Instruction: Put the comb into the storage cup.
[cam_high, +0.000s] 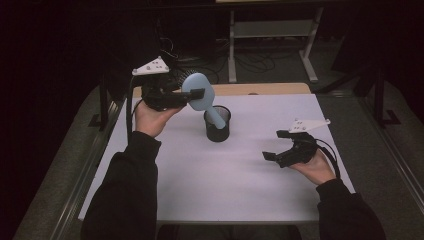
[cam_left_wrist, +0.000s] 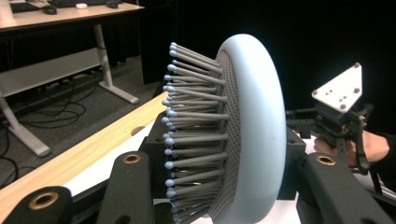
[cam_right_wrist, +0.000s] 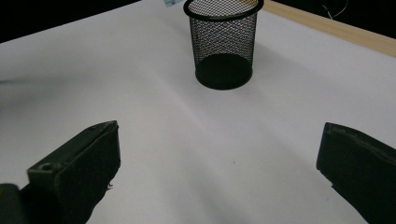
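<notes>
A light blue hairbrush (cam_high: 199, 90) is gripped by its oval head in my left gripper (cam_high: 196, 95), raised above the table's back left. Its handle (cam_high: 215, 118) slants down toward the rim of a black mesh cup (cam_high: 218, 131). In the left gripper view the brush (cam_left_wrist: 252, 130) stands edge-on between the jaws of the left gripper (cam_left_wrist: 224, 147), bristles (cam_left_wrist: 196, 130) pointing left. My right gripper (cam_high: 275, 145) rests low at the right, open and holding nothing. In the right gripper view the cup (cam_right_wrist: 224, 46) stands ahead of the right gripper (cam_right_wrist: 217, 140), and nothing shows through its mesh.
The white tabletop (cam_high: 210, 185) has a wooden strip (cam_high: 250, 89) along its far edge. Behind it stand a desk's grey legs (cam_high: 310, 55) and floor cables (cam_high: 250, 62). The grey plate of the other gripper (cam_left_wrist: 340, 88) shows to the right in the left gripper view.
</notes>
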